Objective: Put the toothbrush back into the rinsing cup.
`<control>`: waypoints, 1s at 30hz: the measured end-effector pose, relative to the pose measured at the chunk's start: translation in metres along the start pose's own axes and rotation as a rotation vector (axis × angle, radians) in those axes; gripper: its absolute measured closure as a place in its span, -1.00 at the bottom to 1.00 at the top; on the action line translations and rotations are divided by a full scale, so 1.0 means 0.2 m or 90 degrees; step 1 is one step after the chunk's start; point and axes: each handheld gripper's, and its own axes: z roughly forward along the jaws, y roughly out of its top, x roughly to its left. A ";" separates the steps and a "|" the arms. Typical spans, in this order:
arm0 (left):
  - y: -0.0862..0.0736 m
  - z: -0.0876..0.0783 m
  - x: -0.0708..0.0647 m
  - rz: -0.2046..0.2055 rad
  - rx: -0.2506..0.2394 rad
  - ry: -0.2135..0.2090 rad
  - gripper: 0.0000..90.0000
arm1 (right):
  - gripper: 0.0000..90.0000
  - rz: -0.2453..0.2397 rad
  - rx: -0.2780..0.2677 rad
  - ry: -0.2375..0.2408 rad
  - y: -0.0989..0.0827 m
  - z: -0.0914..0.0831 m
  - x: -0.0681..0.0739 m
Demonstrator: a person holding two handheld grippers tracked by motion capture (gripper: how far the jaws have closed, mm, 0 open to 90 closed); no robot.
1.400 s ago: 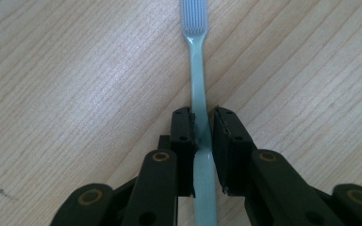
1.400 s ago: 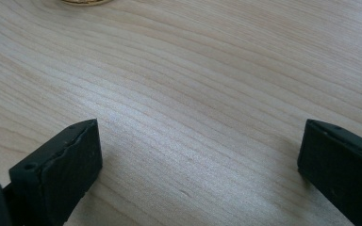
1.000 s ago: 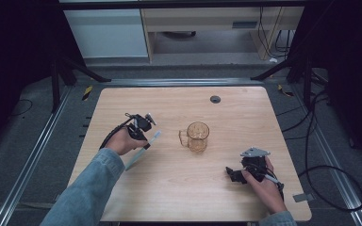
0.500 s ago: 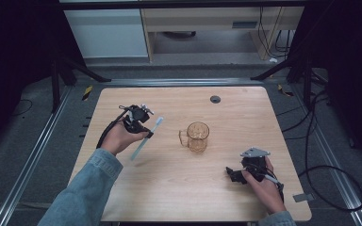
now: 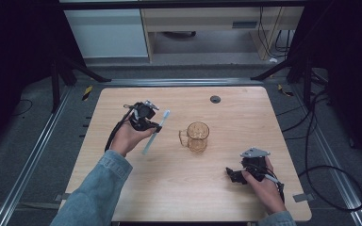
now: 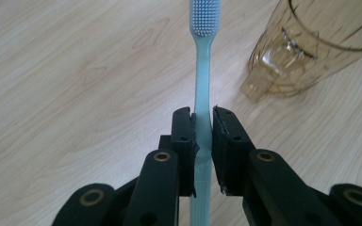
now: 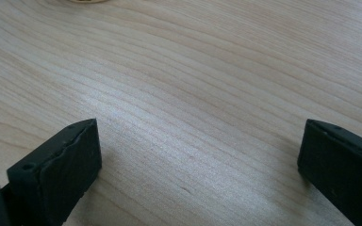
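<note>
Left gripper (image 5: 156,126) held above left half of table (image 5: 226,197), jaws clamped on handle of pale blue toothbrush (image 5: 155,133). Toothbrush off table surface, tilted, bristle head pointing far-right, tail end near-left. In left gripper view, handle pinched between both pads, bristles (image 6: 204,17) far end. Amber glass mug (image 5: 197,137) upright near table centre, just right of toothbrush, not touching. Right gripper (image 5: 231,173) low at near-right of table, jaws spread wide, nothing between.
</note>
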 end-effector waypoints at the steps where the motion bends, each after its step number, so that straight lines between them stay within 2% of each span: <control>1: 0.00 0.00 0.00 -0.002 -0.007 -0.001 0.75 | -0.99 -0.001 0.000 0.001 0.00 0.00 0.00; 4: 0.01 0.00 -0.02 0.000 -0.032 -0.005 0.75 | -0.99 -0.004 0.000 0.001 0.00 0.00 0.00; 9: 0.03 -0.01 -0.06 0.008 -0.065 0.019 0.75 | -0.99 -0.004 0.000 0.002 0.00 0.00 0.00; 16: 0.03 -0.04 -0.09 -0.004 -0.121 0.041 0.75 | -0.99 -0.005 0.001 0.002 0.00 0.00 0.00; 21: 0.04 -0.05 -0.13 -0.010 -0.156 0.047 0.75 | -0.99 -0.005 0.001 0.006 0.00 0.00 0.00; 23: 0.05 -0.05 -0.14 -0.011 -0.160 0.049 0.75 | -0.99 -0.005 0.000 0.006 0.00 0.00 0.00; 30: 0.08 -0.11 -0.17 -0.004 -0.208 0.078 0.75 | -0.99 -0.007 0.002 0.011 0.00 0.00 0.00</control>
